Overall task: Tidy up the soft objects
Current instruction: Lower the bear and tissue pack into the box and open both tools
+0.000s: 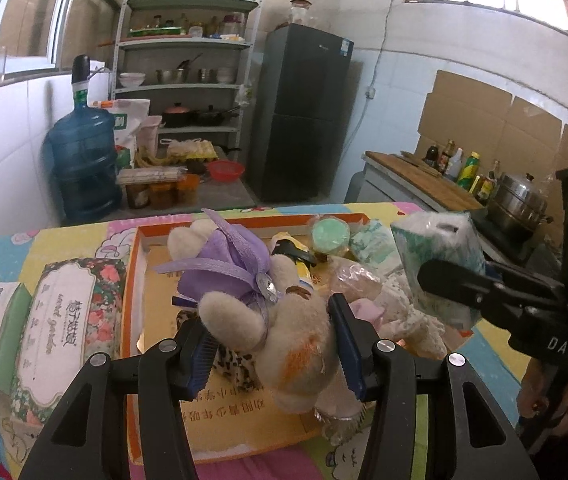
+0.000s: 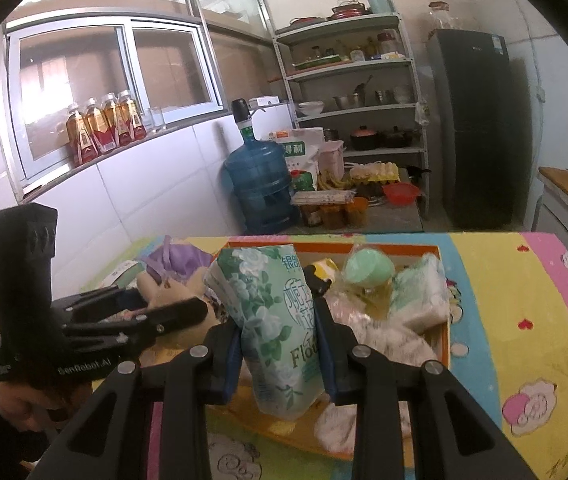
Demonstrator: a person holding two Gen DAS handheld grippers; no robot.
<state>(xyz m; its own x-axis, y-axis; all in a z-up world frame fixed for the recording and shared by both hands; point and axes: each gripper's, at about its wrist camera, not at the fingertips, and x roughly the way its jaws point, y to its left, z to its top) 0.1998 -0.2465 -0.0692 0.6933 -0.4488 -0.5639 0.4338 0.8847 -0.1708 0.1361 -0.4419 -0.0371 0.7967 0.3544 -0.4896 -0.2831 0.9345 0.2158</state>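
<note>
My left gripper (image 1: 272, 344) is shut on a beige plush toy (image 1: 296, 336) with a purple ribbon pouch (image 1: 228, 268), held above the orange tray (image 1: 132, 280). My right gripper (image 2: 280, 344) is shut on a green floral tissue pack (image 2: 272, 320), held upright over the tray (image 2: 446, 328); the same pack shows in the left wrist view (image 1: 440, 256). In the tray lie a green round sponge (image 2: 368, 270), a folded green-white cloth (image 2: 420, 292), a white fluffy cloth (image 2: 392, 340) and a pink bag (image 1: 354, 276).
Two tissue packs (image 1: 68, 320) lie on the colourful tablecloth (image 2: 524, 300) left of the tray. Behind the table stand a blue water jug (image 1: 82, 160), a shelf rack (image 1: 188, 80), a dark fridge (image 1: 304, 112) and a counter with bottles and a steel pot (image 1: 520, 200).
</note>
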